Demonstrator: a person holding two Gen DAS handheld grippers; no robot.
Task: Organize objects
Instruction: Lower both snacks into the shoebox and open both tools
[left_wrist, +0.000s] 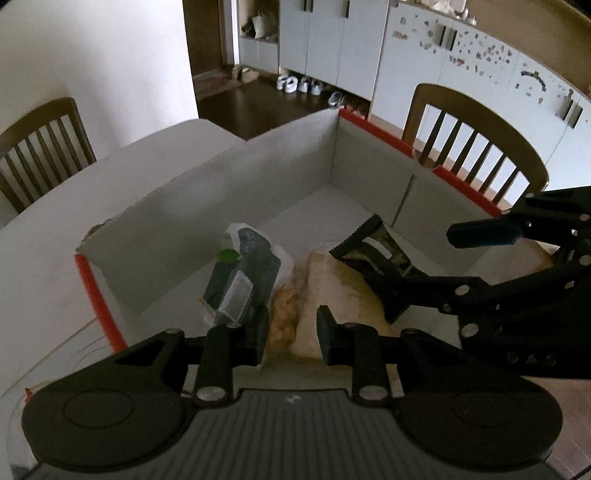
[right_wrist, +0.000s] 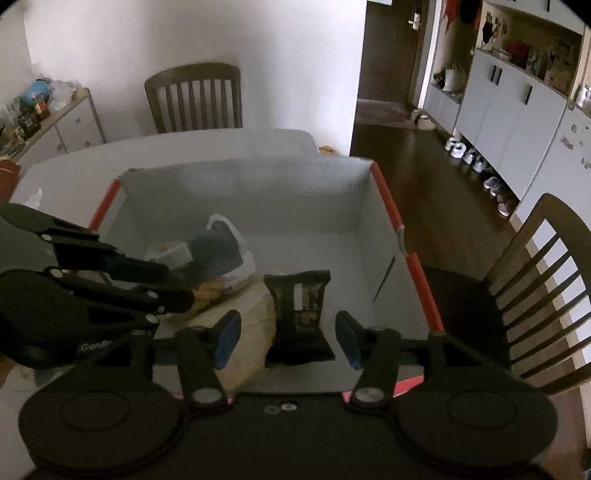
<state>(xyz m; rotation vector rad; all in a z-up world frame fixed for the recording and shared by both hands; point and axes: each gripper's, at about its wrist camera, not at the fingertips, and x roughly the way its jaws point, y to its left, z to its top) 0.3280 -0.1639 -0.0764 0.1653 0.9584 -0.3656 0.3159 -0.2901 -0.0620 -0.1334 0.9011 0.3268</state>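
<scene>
Nearest the right wrist camera, the right gripper (right_wrist: 288, 338) stands with its blue-padded fingers (right_wrist: 228, 338) well apart above the near end of a white cardboard box with red edges (right_wrist: 419, 280). A dark snack packet (right_wrist: 301, 314) lies on the box floor below the gap, its serrated end pointing far; neither pad touches it, so this claw holds nothing.

Just left of the packet lies a tan bag (right_wrist: 247, 332), and beyond that a yellowish snack pack (right_wrist: 208, 291). From the left, the left gripper (right_wrist: 177, 284) reaches in over these things. In its own view the left gripper (left_wrist: 291, 332) has its jaws only narrowly parted, with the yellowish snack pack (left_wrist: 284, 314) and the tan bag (left_wrist: 336, 291) seen below the gap; nothing is pinched between them.

Farther in, toward the left wall of the box, a dark green pouch in clear plastic (left_wrist: 245, 280) rests on the floor, a small white carton (right_wrist: 168, 254) just beside it. The far half of the box floor is bare.

Beyond the box, a white table (right_wrist: 207, 146) carries it, with a wooden chair (right_wrist: 194, 98) at the far side and another chair (right_wrist: 546, 280) on the right.
</scene>
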